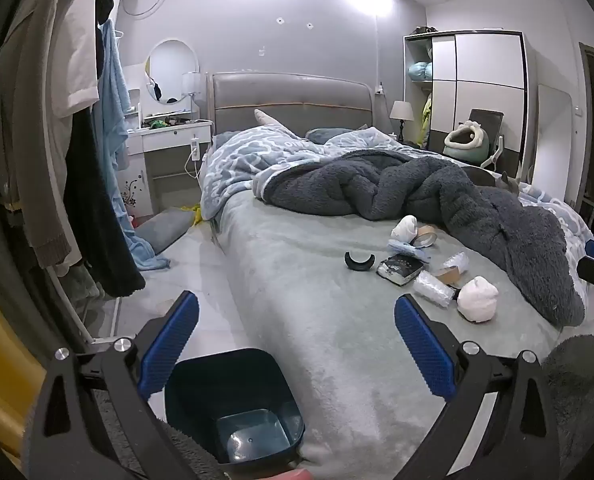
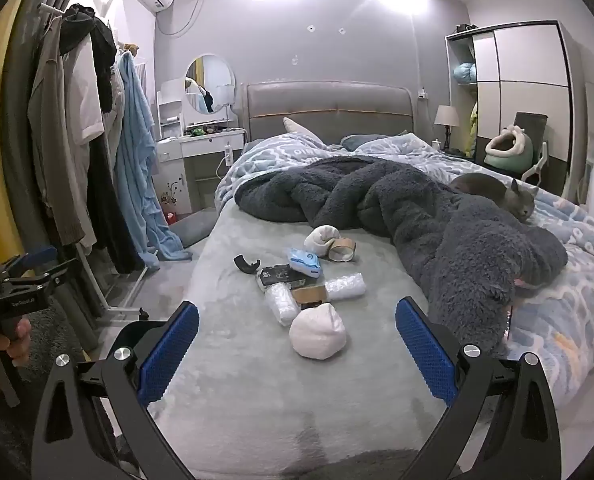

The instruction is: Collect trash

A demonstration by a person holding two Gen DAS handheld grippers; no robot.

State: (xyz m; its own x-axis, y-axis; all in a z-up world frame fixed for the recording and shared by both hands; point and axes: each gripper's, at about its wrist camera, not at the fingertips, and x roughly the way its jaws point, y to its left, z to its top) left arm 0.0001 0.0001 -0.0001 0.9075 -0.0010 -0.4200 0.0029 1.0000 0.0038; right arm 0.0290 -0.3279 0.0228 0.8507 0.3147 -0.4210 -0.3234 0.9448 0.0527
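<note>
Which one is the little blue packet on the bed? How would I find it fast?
Look at the big bed and find the heap of trash on its pale green sheet, in front of the dark fluffy blanket. The blue packet lies in the middle of that heap, just below the brown tape roll. It is the only light blue thing there; its neighbours are white, black or brown.
</note>
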